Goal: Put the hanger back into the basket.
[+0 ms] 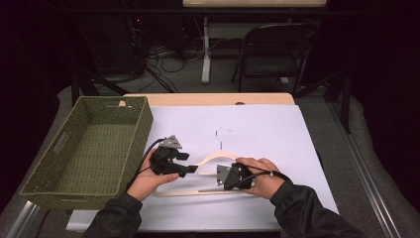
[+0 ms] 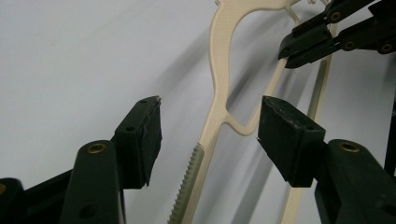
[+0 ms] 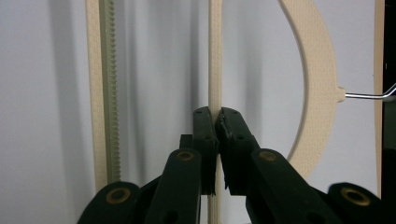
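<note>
A cream plastic clothes hanger with a thin silver wire hook lies flat on a big white sheet that covers the table. Its hook points away from the person. It has a curved top part, a thin inner bar, and a bottom bar with a strip of little grey-green teeth along it.

The right gripper is black and sits over the right half of the hanger. Its two jaws are pressed together on the thin cream inner bar, with only the bar between them. In the right gripper view the toothed bar runs up the left side, and the curved top part and the wire hook are on the right.

The left gripper is black too and sits at the left end of the hanger. Its jaws are wide apart. They hold nothing. The left arm of the hanger passes through the gap between them, and it touches neither jaw. In the left gripper view, the other gripper's black jaws are farther off, at the top right.

The person's left hand and right hand each hold a gripper. Both arms have dark sleeves.

A green woven basket with handle holes sits on the left side of the table, just beside the left gripper. Past the table is a black chair and a tangle of cables on the grey floor.
</note>
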`<state>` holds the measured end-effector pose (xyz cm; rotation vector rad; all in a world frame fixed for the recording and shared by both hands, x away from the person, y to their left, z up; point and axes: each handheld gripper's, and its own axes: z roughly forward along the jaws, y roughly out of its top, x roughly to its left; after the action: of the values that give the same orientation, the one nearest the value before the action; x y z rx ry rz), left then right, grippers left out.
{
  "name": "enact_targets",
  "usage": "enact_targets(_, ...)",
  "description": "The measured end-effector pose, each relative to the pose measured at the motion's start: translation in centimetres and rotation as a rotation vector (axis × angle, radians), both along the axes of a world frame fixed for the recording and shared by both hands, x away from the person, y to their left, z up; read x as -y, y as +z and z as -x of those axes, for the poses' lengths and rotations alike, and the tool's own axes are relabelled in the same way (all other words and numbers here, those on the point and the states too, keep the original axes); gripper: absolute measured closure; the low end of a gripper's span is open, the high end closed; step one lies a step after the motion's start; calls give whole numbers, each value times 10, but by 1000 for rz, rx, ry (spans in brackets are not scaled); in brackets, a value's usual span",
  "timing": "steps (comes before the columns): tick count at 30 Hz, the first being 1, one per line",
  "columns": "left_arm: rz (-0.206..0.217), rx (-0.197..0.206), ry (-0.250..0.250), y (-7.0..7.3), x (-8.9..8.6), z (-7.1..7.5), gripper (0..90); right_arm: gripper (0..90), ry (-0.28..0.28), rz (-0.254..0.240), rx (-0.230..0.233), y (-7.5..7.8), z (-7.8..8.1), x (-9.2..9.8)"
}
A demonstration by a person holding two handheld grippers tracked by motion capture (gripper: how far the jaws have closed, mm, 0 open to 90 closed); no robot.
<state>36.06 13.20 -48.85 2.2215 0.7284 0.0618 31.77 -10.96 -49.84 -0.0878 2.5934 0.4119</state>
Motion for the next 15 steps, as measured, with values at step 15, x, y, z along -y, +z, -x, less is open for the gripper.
enact_targets(15, -27, -87, -100, -16, 20, -8, 405, 856, 25, -4, 16, 0, 1, -2)
